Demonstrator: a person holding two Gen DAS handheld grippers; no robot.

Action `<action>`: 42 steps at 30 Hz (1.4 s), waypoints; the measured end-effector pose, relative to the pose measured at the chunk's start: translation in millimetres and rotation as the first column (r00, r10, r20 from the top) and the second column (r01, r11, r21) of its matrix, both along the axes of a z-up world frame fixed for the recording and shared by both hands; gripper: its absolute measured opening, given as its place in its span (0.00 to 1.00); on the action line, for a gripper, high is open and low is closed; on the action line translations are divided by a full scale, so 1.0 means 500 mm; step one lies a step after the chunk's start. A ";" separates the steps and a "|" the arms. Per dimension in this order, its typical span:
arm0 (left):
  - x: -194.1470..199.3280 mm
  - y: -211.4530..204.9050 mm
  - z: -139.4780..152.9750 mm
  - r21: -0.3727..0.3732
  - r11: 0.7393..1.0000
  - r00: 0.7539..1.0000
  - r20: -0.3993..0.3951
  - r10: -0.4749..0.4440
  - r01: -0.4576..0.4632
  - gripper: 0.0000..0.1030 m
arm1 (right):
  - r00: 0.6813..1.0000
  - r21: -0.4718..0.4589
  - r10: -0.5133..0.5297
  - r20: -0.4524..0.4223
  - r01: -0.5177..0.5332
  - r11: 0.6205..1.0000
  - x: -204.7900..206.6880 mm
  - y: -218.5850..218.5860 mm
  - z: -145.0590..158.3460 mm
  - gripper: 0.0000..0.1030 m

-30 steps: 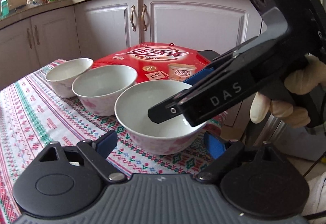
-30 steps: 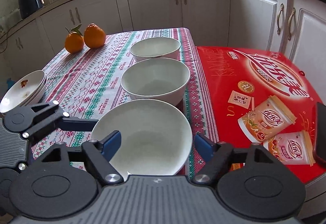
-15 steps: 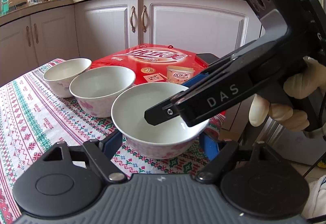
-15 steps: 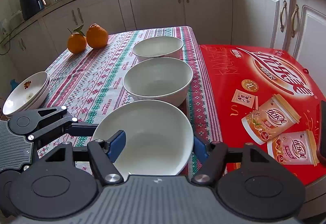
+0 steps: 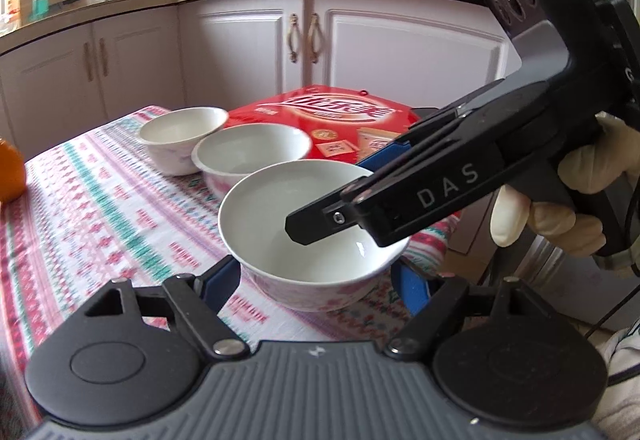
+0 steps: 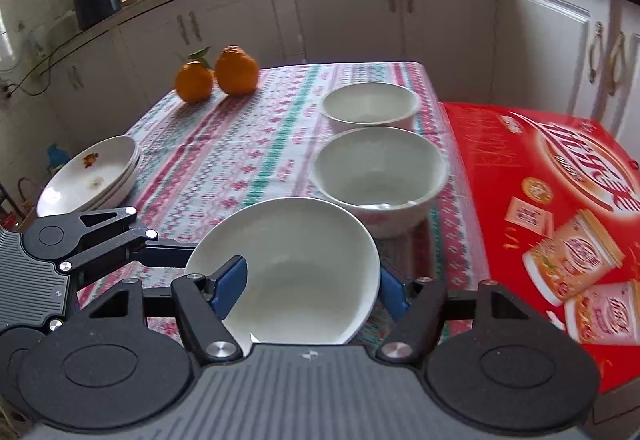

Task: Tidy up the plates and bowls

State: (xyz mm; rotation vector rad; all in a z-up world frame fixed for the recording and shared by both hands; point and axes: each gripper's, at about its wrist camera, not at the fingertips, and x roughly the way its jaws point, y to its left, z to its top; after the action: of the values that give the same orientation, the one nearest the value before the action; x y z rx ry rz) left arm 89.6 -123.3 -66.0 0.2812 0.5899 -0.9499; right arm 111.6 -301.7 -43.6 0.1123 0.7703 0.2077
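Basically the near bowl is sitting between the pads of both tools, ahead of two more bowls lined up beyond it: it's looking like glazed ceramic, so I'm judging it stiff, slick, fairly heavy and chip-prone, best taken across the outer wall just under the rim. Left gripper is squeezing its blue pads against opposite sides of the wall, and the right gripper is pinching the same bowl crosswise. Both tools are pointing downward, converging at roughly right angles, with a gloved hand wrapping the right one's handle.
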 end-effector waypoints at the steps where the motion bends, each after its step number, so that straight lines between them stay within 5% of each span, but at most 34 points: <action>1: 0.002 0.008 0.000 -0.001 1.000 1.000 -0.001 0.012 -0.012 0.80 | 1.000 0.002 0.012 0.001 -0.012 1.000 0.004 0.008 0.001 0.73; 19: 0.043 0.125 0.010 0.005 0.983 0.983 0.007 0.181 -0.181 0.80 | 0.983 -0.005 0.183 0.013 -0.183 0.983 0.100 0.147 0.006 0.73; 42: 0.081 0.162 -0.008 0.012 0.970 0.970 -0.017 0.242 -0.241 0.80 | 0.976 -0.001 0.219 -0.001 -0.219 0.976 0.161 0.191 -0.018 0.73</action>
State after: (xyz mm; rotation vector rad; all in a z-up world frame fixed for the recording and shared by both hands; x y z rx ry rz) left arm 129.9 -42.3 -70.2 0.2038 0.6301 -0.7151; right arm 192.3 -206.5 -52.5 0.0262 0.7837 0.4163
